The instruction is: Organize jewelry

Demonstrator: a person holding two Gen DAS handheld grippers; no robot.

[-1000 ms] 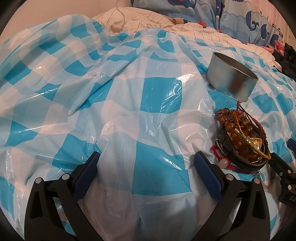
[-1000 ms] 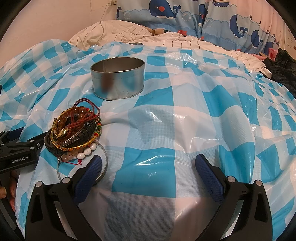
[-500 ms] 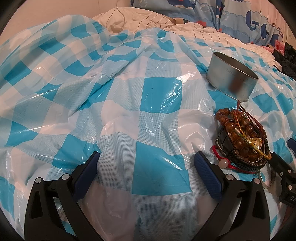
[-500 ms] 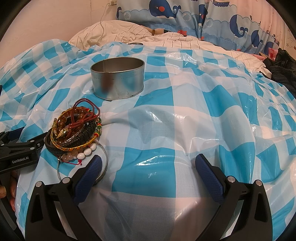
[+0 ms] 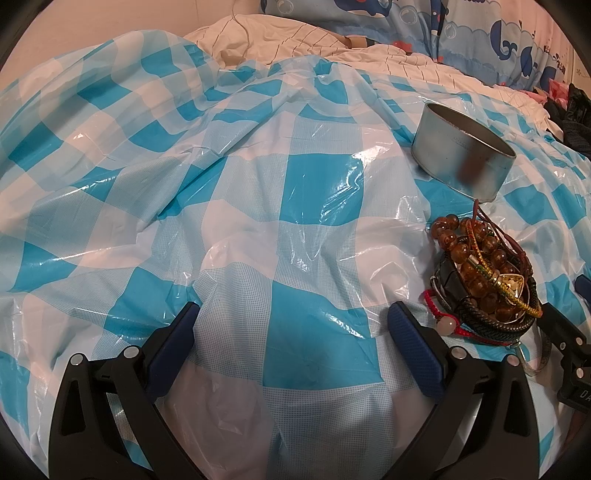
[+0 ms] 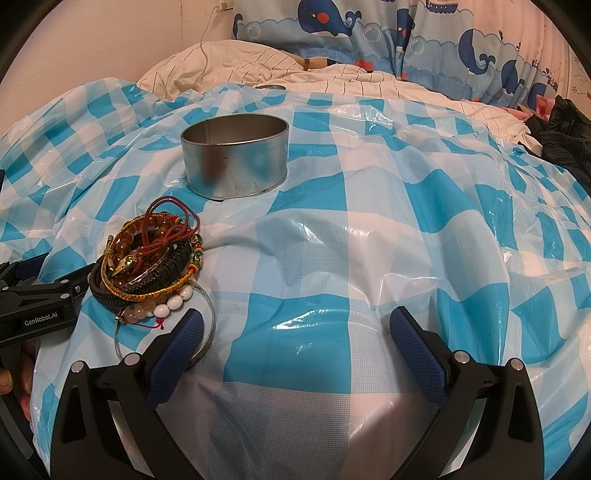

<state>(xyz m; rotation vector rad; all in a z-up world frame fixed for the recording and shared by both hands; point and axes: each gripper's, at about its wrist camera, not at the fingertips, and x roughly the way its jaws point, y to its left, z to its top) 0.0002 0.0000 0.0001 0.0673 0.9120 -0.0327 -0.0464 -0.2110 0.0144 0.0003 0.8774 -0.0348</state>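
From the left wrist view, the left gripper [image 5: 291, 334] hangs low over the blue-and-white checked plastic sheet [image 5: 229, 206], its blue-padded jaws spread wide with nothing between them. The pile of bracelets [image 5: 484, 280] lies just beyond and outside the gripper's right finger: amber beads on top, a gold woven band draped across them, dark braided cords beneath, and a red string with a pale bead at the near edge. Beyond the pile, near it but not touching, stands the round metal tin [image 5: 463, 158], open-topped, its inside hidden from this angle. Past the pile, at the frame's right edge, part of the other black tool shows. From the right wrist view, the right gripper [image 6: 293, 338] also rests with jaws wide apart, gripping nothing, above the checked plastic sheet [image 6: 388, 229]. The pile of bracelets [image 6: 147, 266] sits just beyond its left finger, and a thin clear bangle [image 6: 208, 325] under the pile reaches behind that finger's pad. The round metal tin [image 6: 235, 160] stands beyond the pile, upright. A whale-print curtain [image 6: 369, 33] hangs far behind the tin.
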